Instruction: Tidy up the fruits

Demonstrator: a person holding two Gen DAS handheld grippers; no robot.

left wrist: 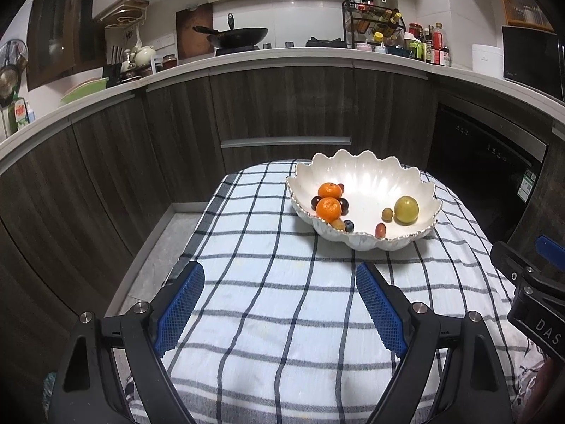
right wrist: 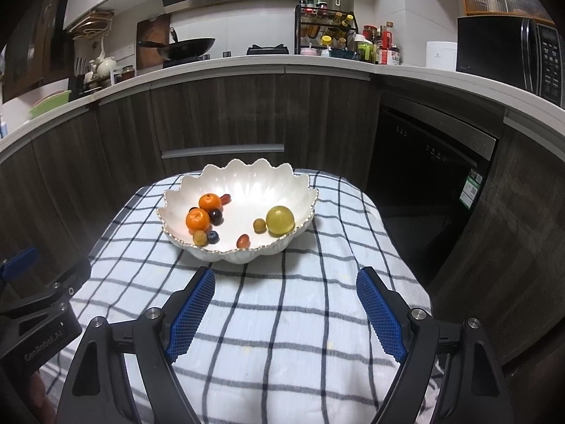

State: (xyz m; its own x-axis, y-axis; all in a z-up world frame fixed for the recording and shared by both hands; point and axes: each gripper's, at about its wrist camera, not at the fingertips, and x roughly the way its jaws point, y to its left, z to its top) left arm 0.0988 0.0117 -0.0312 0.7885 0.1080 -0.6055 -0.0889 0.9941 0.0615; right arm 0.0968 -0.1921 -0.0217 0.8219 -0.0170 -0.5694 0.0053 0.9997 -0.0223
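White scalloped bowl [right wrist: 247, 176], shell-shaped, gilt-beaded rim; stands on a checked cloth [right wrist: 282, 318], blue lines on white, covering a small table. Long axis of the bowl runs left to right across both views; taller fluted wall on the far side, low lip toward the cameras.

Contents, bowl's left half: two mandarins [right wrist: 197, 219] touching, a dark plum [right wrist: 215, 216] beside them, a blueberry [right wrist: 212, 236], a small tan fruit [right wrist: 200, 237], a red one [right wrist: 226, 198] behind. Bowl's right half: a large yellow-green round fruit [right wrist: 280, 220], a small tan fruit [right wrist: 259, 225] just beside it, a red grape-like fruit [right wrist: 243, 240] near the front lip.

Beyond the bowl: dark wood-grain cabinets under a white worktop, with a wok [right wrist: 183, 47] on the hob, a spice rack [right wrist: 326, 28], bottles and a microwave [right wrist: 508, 53].

Left gripper [left wrist: 279, 275]: jaws spread wide, nothing between, over bare cloth short of the bowl. Right gripper [right wrist: 285, 279]: likewise wide apart and empty, just before the bowl's front lip.
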